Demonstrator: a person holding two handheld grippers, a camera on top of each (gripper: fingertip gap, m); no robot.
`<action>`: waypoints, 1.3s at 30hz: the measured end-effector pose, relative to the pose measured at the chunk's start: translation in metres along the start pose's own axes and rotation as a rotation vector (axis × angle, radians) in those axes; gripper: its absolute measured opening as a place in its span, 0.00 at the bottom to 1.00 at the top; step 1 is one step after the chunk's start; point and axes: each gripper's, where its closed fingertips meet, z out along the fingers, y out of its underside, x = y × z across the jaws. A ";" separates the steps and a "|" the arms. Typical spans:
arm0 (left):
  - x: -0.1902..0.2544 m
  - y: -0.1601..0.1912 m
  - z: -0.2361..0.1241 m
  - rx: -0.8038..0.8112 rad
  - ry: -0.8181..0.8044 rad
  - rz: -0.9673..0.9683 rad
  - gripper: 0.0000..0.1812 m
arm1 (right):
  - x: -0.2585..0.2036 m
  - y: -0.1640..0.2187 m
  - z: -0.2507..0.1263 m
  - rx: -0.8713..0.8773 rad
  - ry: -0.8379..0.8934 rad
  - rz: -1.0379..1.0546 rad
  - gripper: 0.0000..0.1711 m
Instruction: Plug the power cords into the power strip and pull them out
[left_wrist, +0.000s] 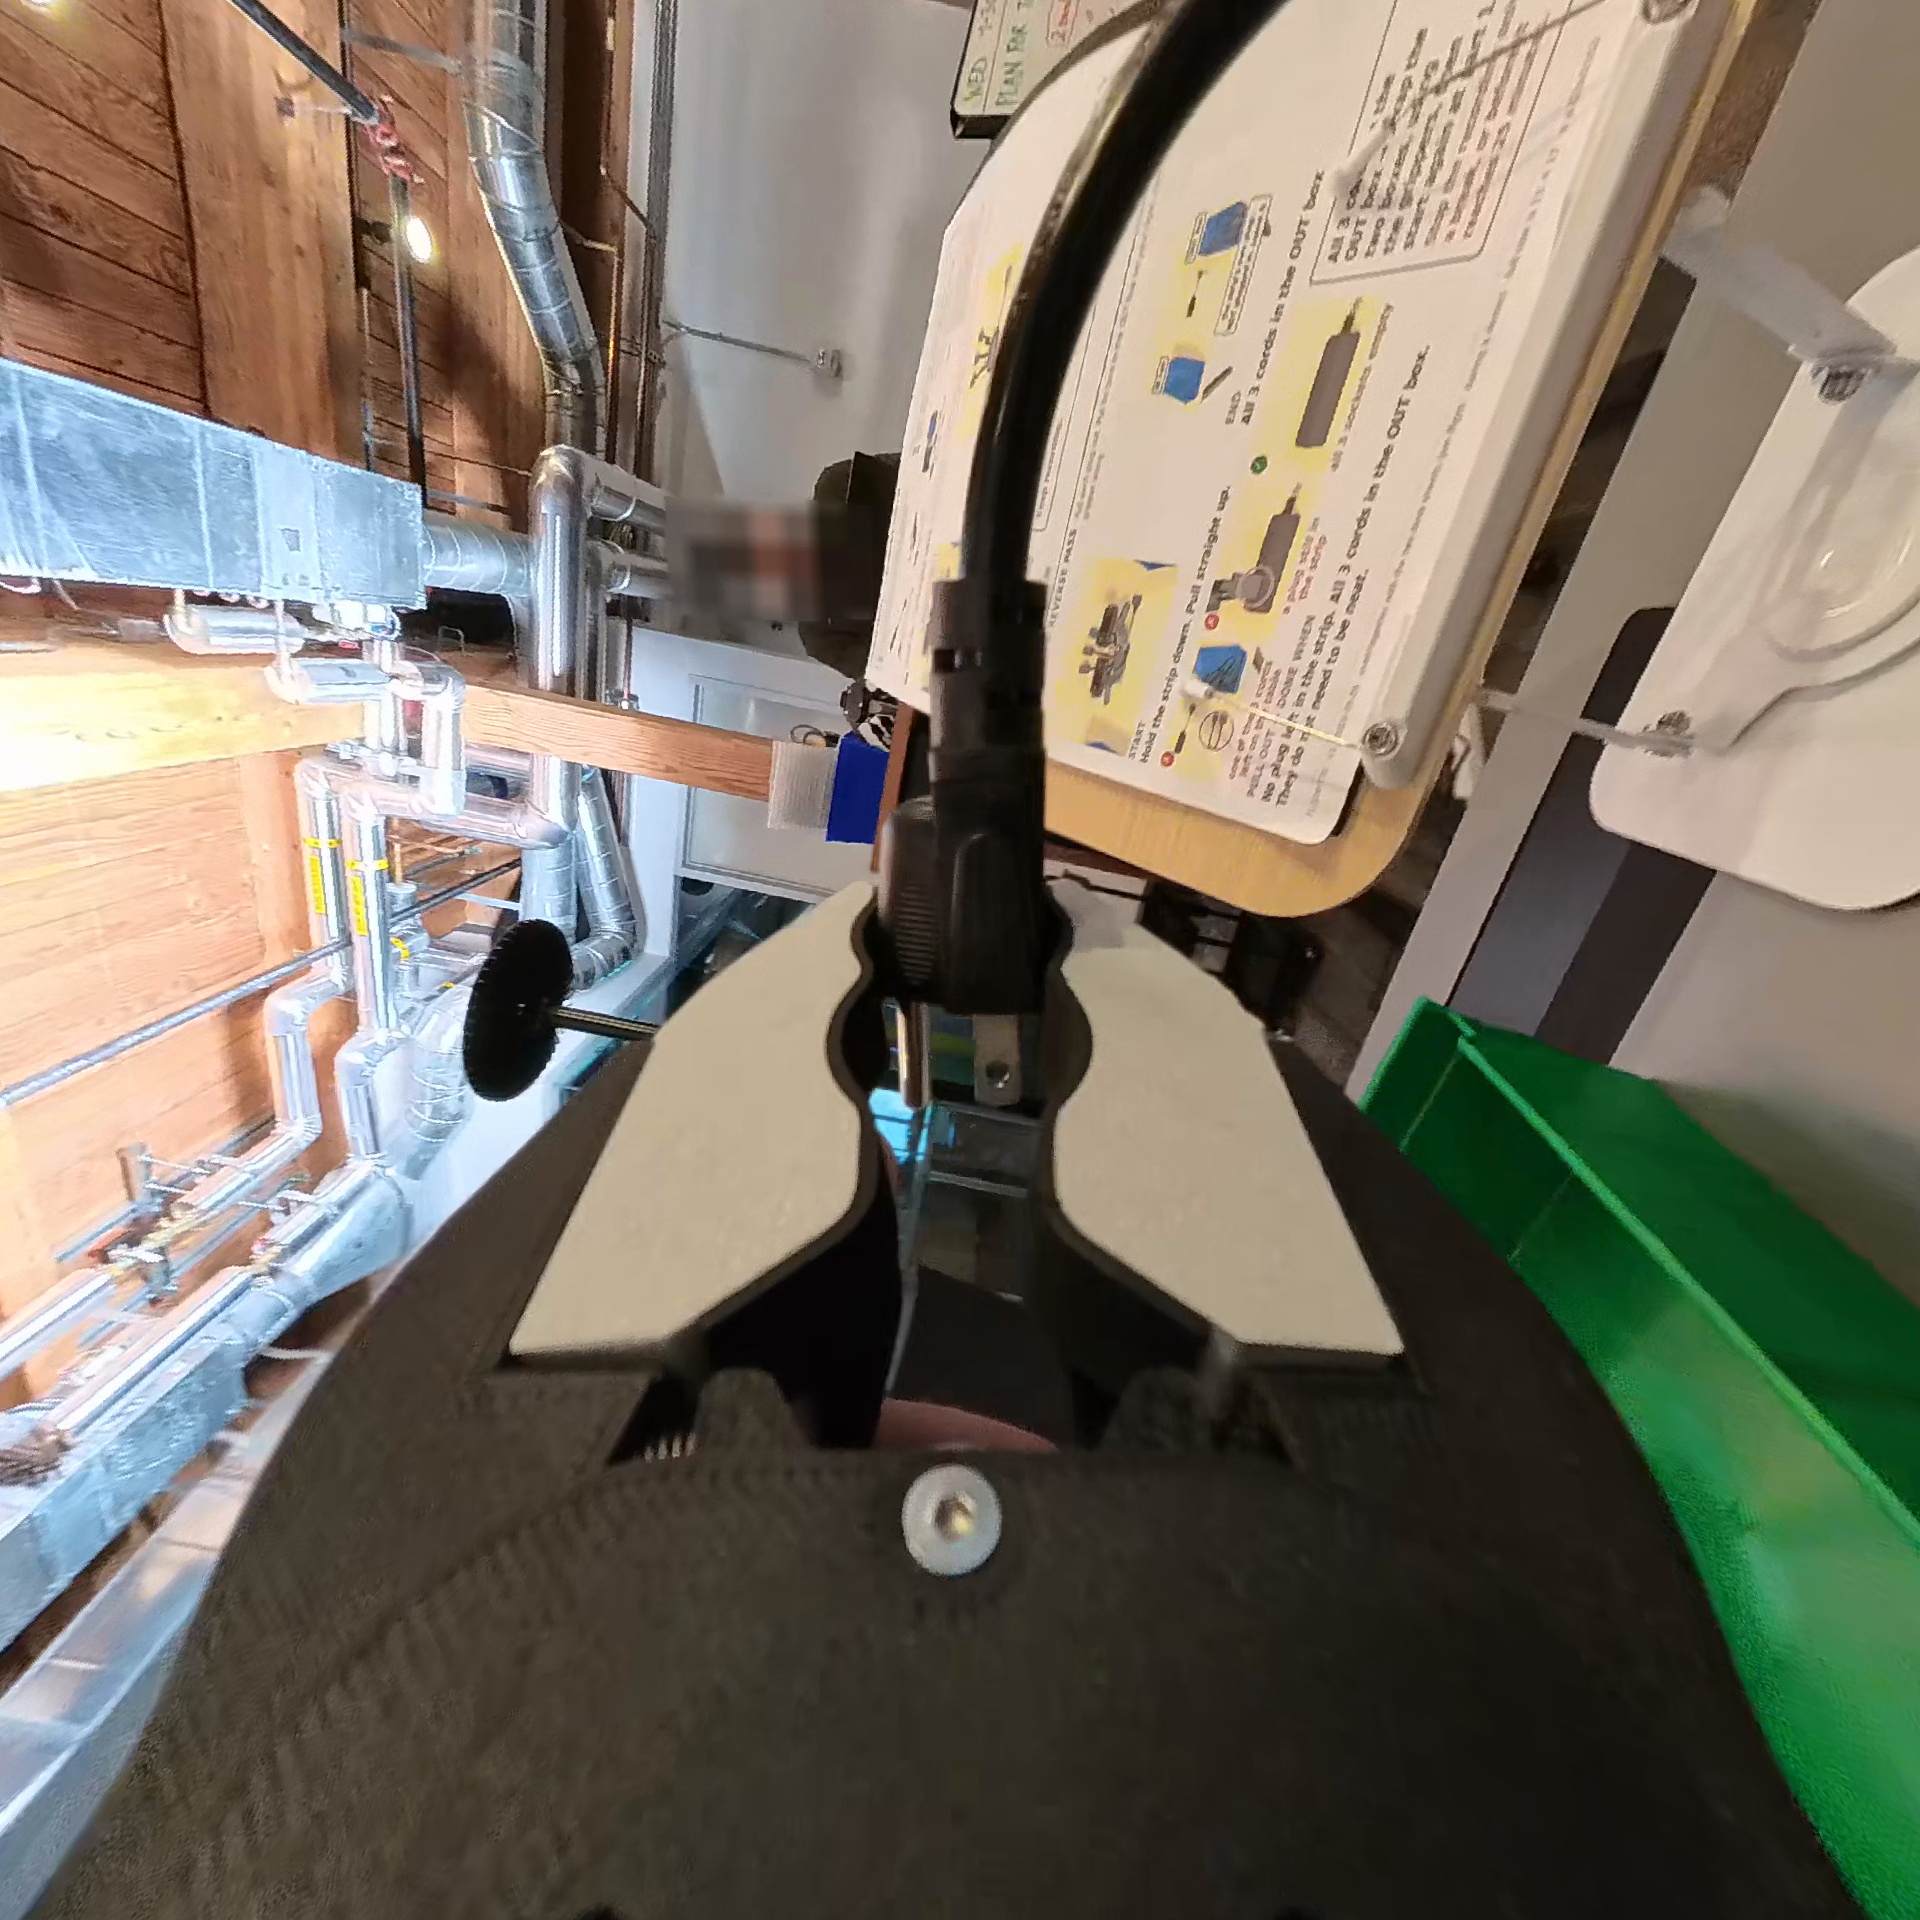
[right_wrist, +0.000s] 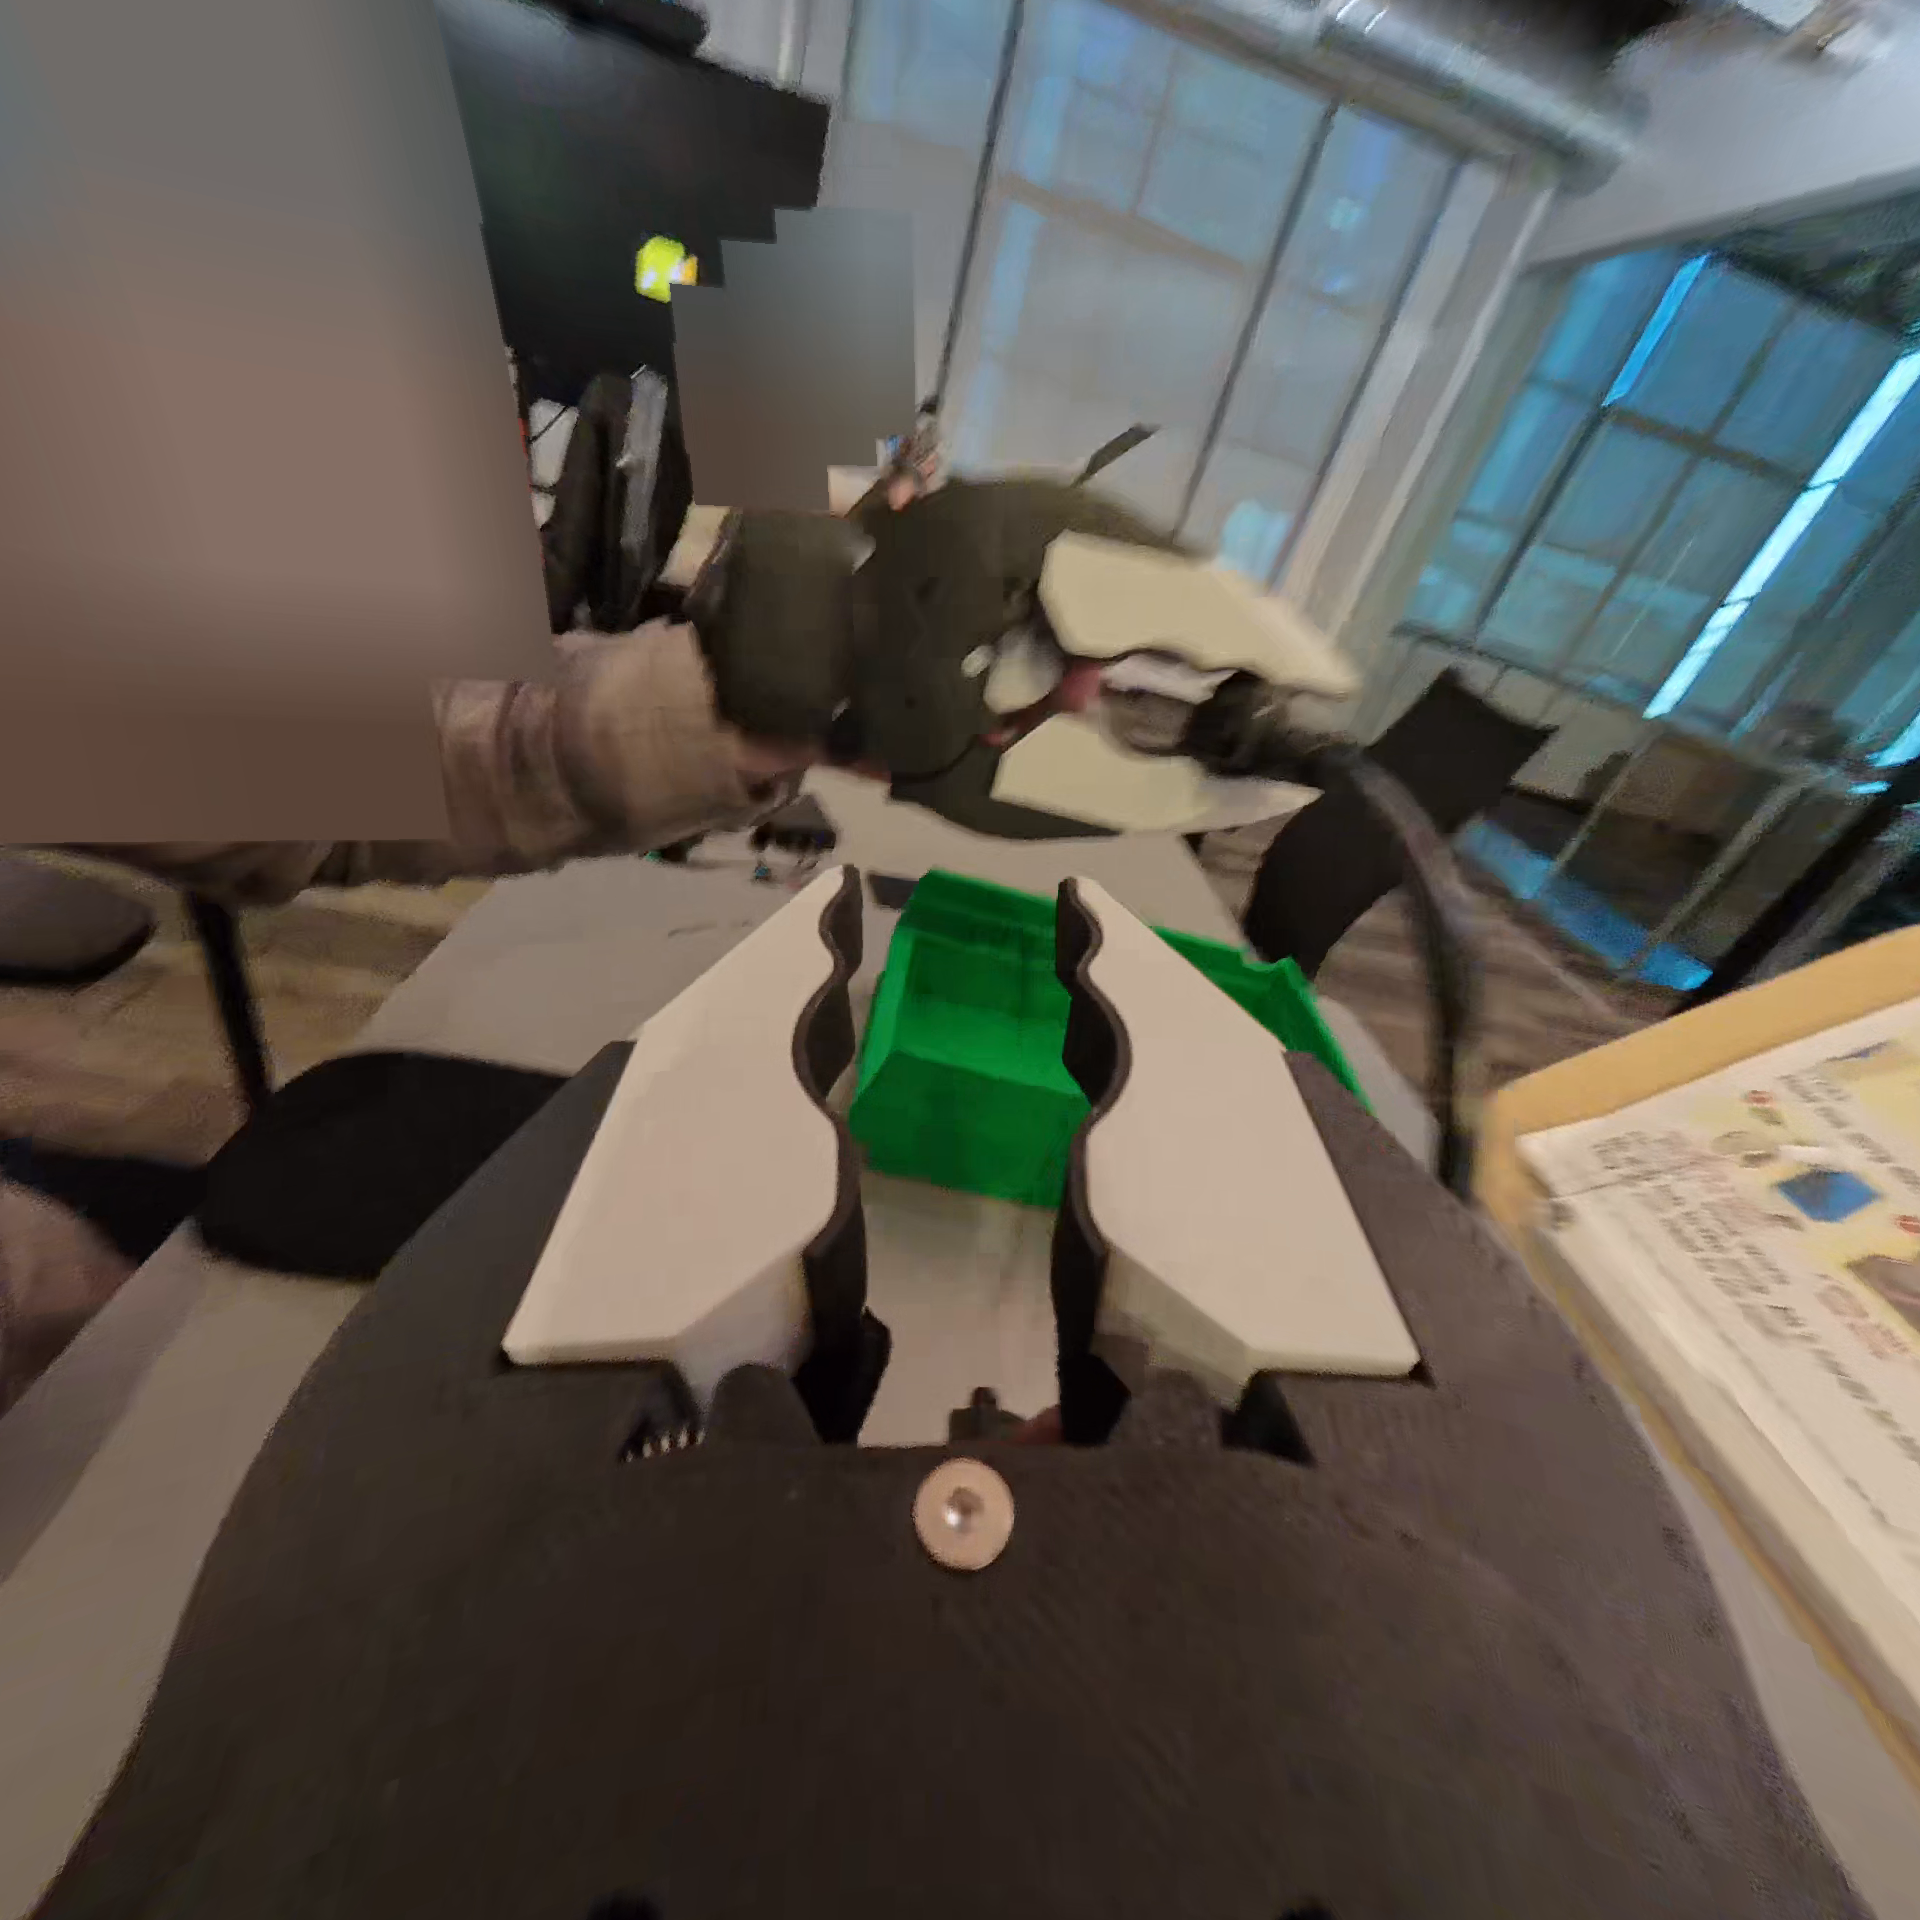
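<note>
My left gripper (left_wrist: 961, 914) is shut on a black power plug (left_wrist: 971, 894) whose metal prongs (left_wrist: 992, 1065) point back toward the camera. Its black cord (left_wrist: 1049, 281) arcs up and away. The view is rolled on its side. In the right wrist view my right gripper (right_wrist: 956, 894) is open and empty above a green bin (right_wrist: 966, 1070). The left gripper (right_wrist: 1143, 644) shows blurred in a gloved hand higher up, with a black cord (right_wrist: 1439, 935) hanging from it. No power strip is in view.
A wooden board with a printed instruction sheet (left_wrist: 1195, 499) stands close behind the plug and at the right edge of the right view (right_wrist: 1714, 1247). The green bin (left_wrist: 1662, 1247) is at the left view's right side. A person's sleeve (right_wrist: 582, 748) reaches across the grey table (right_wrist: 582, 956). Left tips to right tips: about 15 centimeters.
</note>
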 end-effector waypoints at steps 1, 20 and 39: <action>0.000 0.000 -0.002 -0.004 -0.006 0.021 0.13 | 0.009 -0.010 -0.005 0.031 0.052 -0.014 0.21; 0.015 -0.036 -0.037 0.097 -0.100 0.163 0.13 | 0.029 0.019 0.055 -0.195 0.019 -0.003 0.22; 0.035 -0.041 -0.037 0.144 -0.072 0.046 0.13 | 0.027 0.027 0.052 0.003 0.081 0.078 0.14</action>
